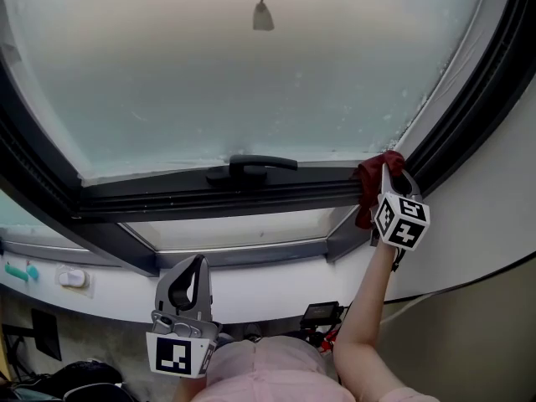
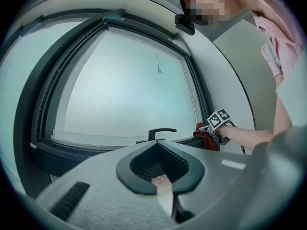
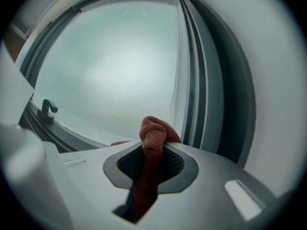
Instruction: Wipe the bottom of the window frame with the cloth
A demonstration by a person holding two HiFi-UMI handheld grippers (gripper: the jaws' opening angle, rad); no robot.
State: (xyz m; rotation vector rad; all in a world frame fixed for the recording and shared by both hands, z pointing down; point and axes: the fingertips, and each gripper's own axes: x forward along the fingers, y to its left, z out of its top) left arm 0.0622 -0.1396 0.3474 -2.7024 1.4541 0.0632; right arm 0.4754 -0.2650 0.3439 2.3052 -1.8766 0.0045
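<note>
Fingers [image 3: 178, 163] of my right gripper [image 3: 152, 152] are clamped on a rust-red woven cloth [image 3: 152, 131], whose bunched end pokes out past the tips. My left gripper [image 2: 156, 150] hangs low, close to my body, its fingers pressed together with nothing between them. Farther out, the cloth sits against the right end of the dark grey metal window frame's bottom rail [image 1: 167, 195], right of the black lever handle [image 1: 251, 166], below the frosted glass pane [image 1: 251, 82]

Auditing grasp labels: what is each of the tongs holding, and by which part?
The right tongs are shut on the red cloth, pinching a bunched fold; a wad sticks out past the tips. The left tongs are shut and hold nothing.
</note>
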